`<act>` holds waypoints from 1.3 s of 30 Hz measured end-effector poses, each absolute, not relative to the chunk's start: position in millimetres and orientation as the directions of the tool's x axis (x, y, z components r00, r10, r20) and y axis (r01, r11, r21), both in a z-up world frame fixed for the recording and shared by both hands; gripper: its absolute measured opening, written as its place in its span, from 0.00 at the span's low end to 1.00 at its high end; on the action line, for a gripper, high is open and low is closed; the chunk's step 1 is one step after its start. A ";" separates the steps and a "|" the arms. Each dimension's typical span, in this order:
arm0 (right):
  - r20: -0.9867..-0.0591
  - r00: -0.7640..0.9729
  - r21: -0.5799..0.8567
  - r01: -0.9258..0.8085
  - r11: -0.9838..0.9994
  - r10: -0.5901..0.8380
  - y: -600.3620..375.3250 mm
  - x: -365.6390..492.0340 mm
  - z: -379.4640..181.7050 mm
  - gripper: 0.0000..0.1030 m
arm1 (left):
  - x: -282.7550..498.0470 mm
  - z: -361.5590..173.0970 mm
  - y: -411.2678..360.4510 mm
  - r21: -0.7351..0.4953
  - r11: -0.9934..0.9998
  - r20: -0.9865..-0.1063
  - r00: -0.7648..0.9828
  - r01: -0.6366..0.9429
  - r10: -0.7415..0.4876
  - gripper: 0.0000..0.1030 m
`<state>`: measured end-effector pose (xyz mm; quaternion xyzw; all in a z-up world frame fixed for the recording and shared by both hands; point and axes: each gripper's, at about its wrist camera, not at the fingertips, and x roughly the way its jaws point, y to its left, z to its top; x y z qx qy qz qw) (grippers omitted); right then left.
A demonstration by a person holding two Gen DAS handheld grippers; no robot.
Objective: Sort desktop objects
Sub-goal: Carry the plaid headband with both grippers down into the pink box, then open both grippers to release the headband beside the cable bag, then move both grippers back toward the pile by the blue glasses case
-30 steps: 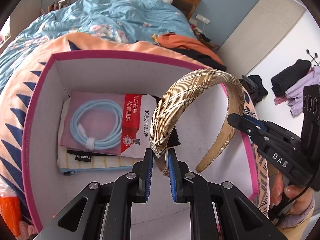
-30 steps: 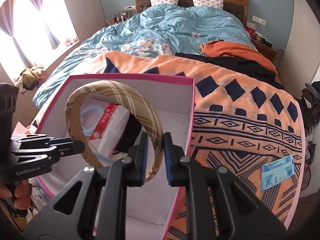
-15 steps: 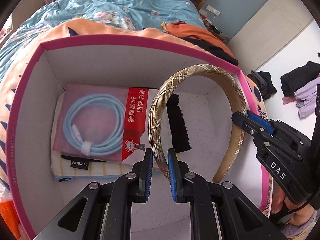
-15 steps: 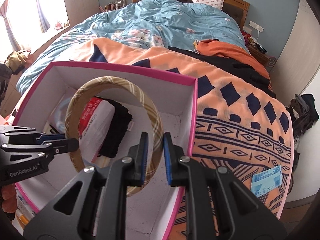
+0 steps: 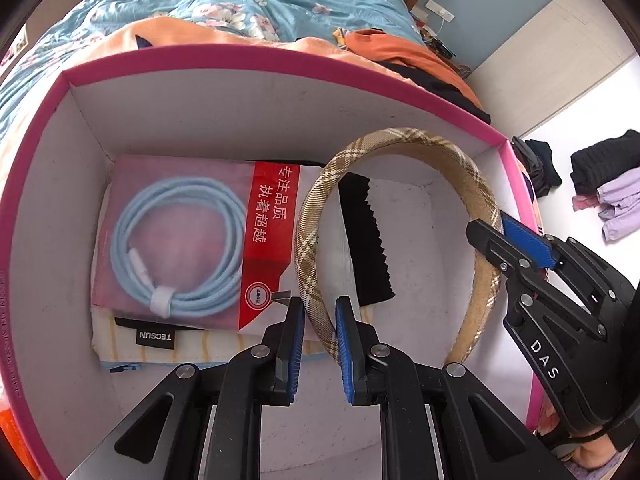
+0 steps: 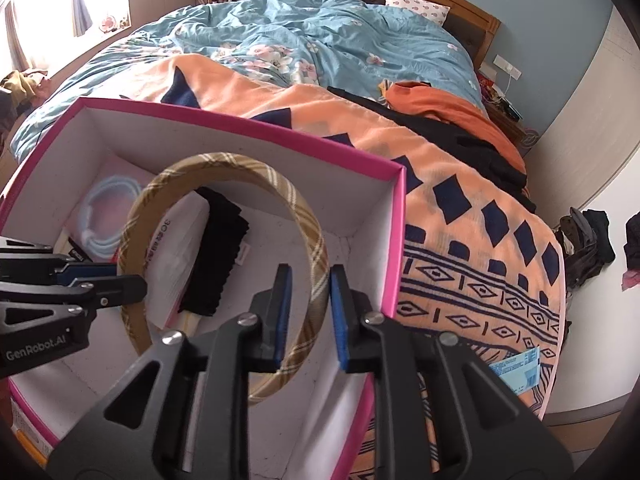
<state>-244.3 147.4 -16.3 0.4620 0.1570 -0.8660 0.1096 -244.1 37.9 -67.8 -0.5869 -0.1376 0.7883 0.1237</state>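
Inside the pink-rimmed white cardboard box [image 5: 48,216], the curved, padded plaid fabric headband [image 5: 308,240] hangs arched. Left tool [image 5: 318,320] pinches one end; right tool [image 6: 308,292] has just been spreading, its pads slack around the other end. A glossy cable packet [image 5: 180,240] lies flat in the box.

Tan plaid headband [image 5: 400,140], pink-rimmed white box [image 5: 248,50], pale blue cable [image 5: 176,248], orange-navy blanket [image 6: 480,248]

Home bedroom: bed [image 6: 320,40], strewn clothes [image 5: 600,184]
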 end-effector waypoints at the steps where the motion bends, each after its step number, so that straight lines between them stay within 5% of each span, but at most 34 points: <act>1: -0.832 -0.554 -0.176 0.333 -0.926 -0.041 146.8 -244.6 -16.1 0.22 | -244.8 -68.8 37.3 -0.363 -0.931 -0.892 -0.278 -0.030 0.357 0.15; 13: -0.798 -0.588 -0.106 0.357 -0.928 -0.135 152.2 -228.7 -6.1 0.31 | -242.4 -67.0 33.6 -0.363 -0.931 -0.889 -0.283 -0.050 0.361 0.18; 22: -0.731 -0.573 0.110 0.437 -0.893 -0.371 169.7 -178.3 16.7 0.36 | -215.1 -27.6 37.8 -0.352 -0.925 -0.806 -0.458 -0.140 0.376 0.36; 30: -0.652 -0.572 0.223 0.482 -0.848 -0.497 180.8 -127.8 24.6 0.40 | -156.8 7.3 34.6 -0.167 -0.970 -0.701 -0.670 -0.179 0.244 0.63; 39: -0.616 -0.532 0.251 0.567 -0.785 -0.581 166.5 -77.4 15.9 0.46 | -91.2 22.2 35.4 0.016 -0.992 -0.597 -0.797 -0.126 0.091 0.81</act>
